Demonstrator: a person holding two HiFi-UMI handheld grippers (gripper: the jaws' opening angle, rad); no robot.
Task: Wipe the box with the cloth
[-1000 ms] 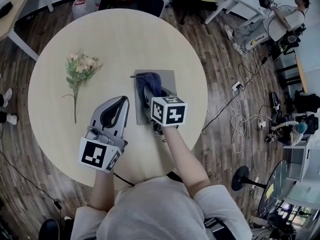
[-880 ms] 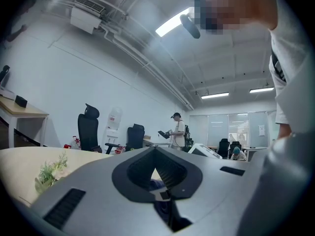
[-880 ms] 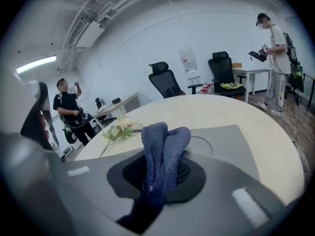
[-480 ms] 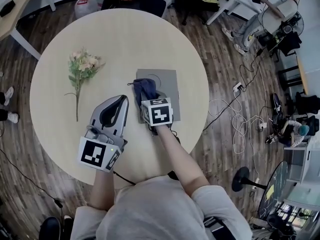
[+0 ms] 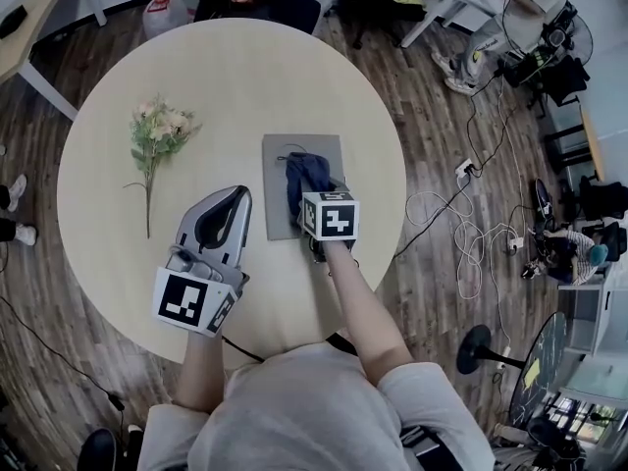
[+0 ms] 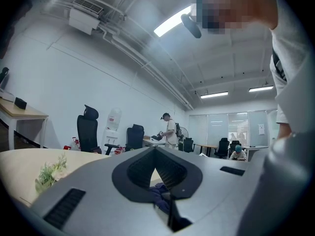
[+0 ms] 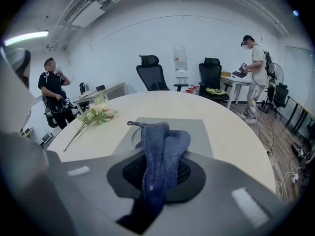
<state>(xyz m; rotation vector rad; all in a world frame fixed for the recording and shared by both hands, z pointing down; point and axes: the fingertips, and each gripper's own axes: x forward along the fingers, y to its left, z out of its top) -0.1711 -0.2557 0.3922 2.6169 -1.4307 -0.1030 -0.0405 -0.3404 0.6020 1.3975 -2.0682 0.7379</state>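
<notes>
1. The right tool (image 7: pixel 165 157) was clamped on the dark blue woolly cloth (image 5: pixel 304 173). It pressed the cloth onto the flat grey rectangular box (image 5: pixel 279 214) on the round beige surface (image 5: pixel 245 77).
2. The left tool (image 5: pixel 234 200) lay shut and empty just beside the box.
3. Best move, I'd say: keep the cloth bearing down and sweep edge to edge, taking in the bare left strip.
4. Against half a second before, cloth and right tool had slid right, from the box's left part towards its middle. The left tool hadn't budged.
</notes>
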